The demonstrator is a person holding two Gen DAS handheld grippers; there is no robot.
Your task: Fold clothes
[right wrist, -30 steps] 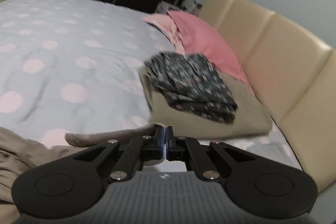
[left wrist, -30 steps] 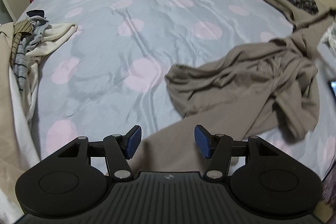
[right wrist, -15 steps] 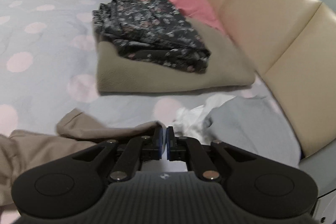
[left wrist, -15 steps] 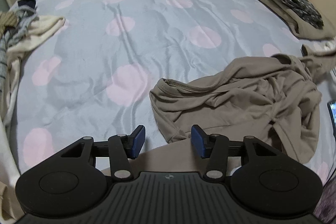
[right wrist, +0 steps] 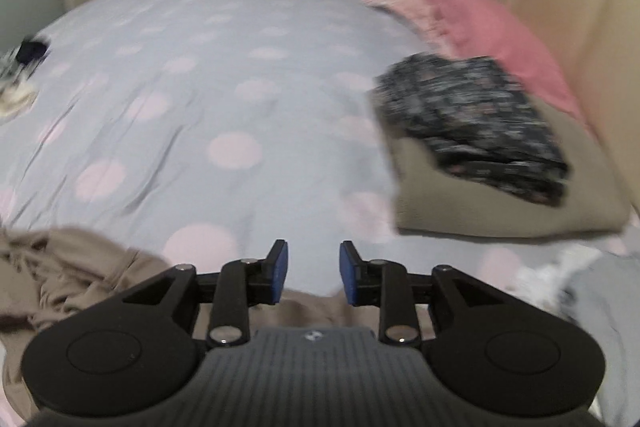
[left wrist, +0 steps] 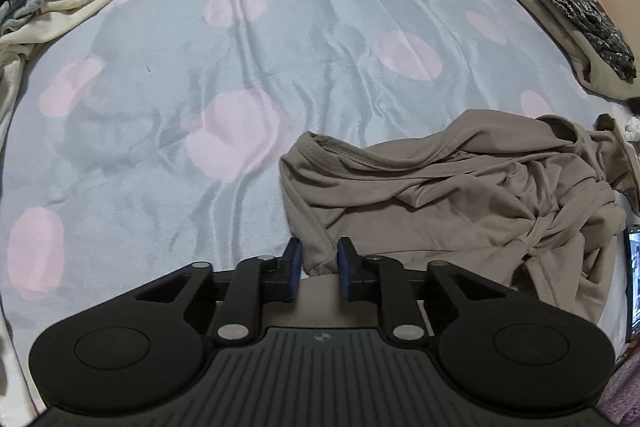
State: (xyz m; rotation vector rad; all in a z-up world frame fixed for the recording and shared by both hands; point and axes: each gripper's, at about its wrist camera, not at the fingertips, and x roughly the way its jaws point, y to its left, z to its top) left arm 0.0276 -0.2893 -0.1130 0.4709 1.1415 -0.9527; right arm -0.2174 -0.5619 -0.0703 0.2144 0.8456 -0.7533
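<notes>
My left gripper [left wrist: 318,271] had just been closing, its jaws now narrow around a fold of the crumpled taupe jersey garment [left wrist: 452,195] on the spotted grey bedsheet [left wrist: 240,75]; whether the pads pressed it I could not tell. My right gripper [right wrist: 312,273], pinched on that garment's edge a second earlier, had just opened and held nothing.

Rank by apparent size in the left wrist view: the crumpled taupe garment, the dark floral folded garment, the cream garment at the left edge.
1. Crumpled taupe garment, clearly largest, though also nearest the camera.
2 and 3. Cream garment and dark floral folded garment: similar in apparent size; both are farther away and distorted near the frame edges, so I won't rank them.
</notes>
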